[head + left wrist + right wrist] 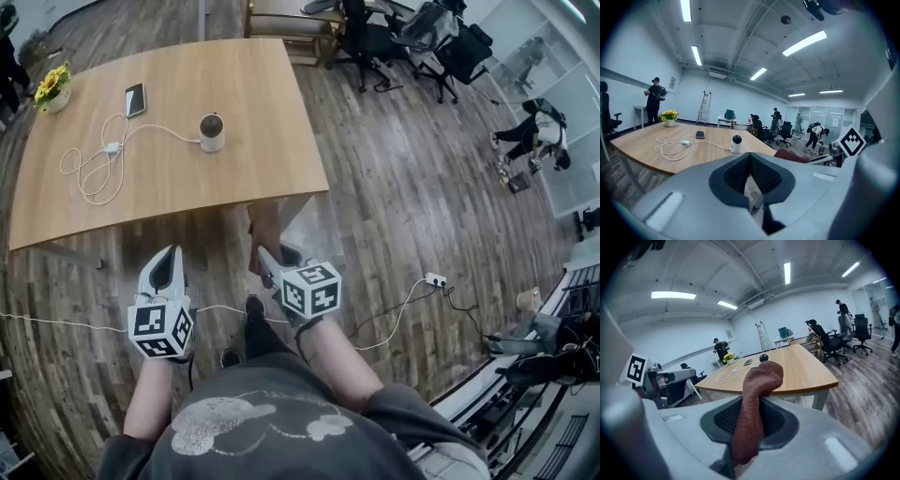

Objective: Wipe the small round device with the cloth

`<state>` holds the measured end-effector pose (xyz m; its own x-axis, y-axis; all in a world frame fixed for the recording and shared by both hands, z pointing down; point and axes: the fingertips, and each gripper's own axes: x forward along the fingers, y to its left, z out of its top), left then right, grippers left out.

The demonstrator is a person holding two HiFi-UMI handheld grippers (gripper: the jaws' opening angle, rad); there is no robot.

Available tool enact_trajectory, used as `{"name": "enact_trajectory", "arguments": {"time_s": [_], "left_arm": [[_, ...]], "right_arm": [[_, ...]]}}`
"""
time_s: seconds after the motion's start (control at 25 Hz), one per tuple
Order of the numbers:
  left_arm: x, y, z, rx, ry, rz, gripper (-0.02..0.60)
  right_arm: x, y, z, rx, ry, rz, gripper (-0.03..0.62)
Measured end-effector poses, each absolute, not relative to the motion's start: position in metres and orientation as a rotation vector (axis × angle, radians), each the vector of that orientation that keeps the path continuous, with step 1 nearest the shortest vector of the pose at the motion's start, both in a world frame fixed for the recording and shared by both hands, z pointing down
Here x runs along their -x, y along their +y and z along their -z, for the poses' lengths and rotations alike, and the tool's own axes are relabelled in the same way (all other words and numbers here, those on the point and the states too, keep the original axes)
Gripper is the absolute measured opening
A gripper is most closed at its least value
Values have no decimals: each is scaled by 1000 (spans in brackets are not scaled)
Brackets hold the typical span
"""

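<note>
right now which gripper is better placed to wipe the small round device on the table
Right. The right gripper holds the brown cloth in its fingers; the left gripper is shut and empty. Both are short of the device.

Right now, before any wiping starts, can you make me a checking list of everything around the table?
Surface: wooden table, mostly bare.
Job's things: small round device stands upright on the table; brown cloth is off the table, hanging from the right hand-held gripper.
Clutter: phone lying flat; flower pot at the far left corner.
Grippers: left hand-held gripper shut, nothing in it; right hand-held gripper shut on the cloth; both short of the table.
Cables: white cable looped on the table, running to the device; floor cable leading to a power strip.
Surroundings: office chairs, a person far right, a ladder.
</note>
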<state>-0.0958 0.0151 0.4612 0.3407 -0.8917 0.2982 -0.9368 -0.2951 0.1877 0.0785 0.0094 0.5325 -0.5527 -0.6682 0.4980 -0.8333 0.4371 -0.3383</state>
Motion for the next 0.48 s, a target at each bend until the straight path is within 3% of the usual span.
{"name": "enact_trajectory", "arguments": {"time_s": [0.48], "left_arm": [[91,120,-464,-2365,-1505,-153,18]], "right_arm": [[-74,143,-525,-1370,-2380,-764,80]]}}
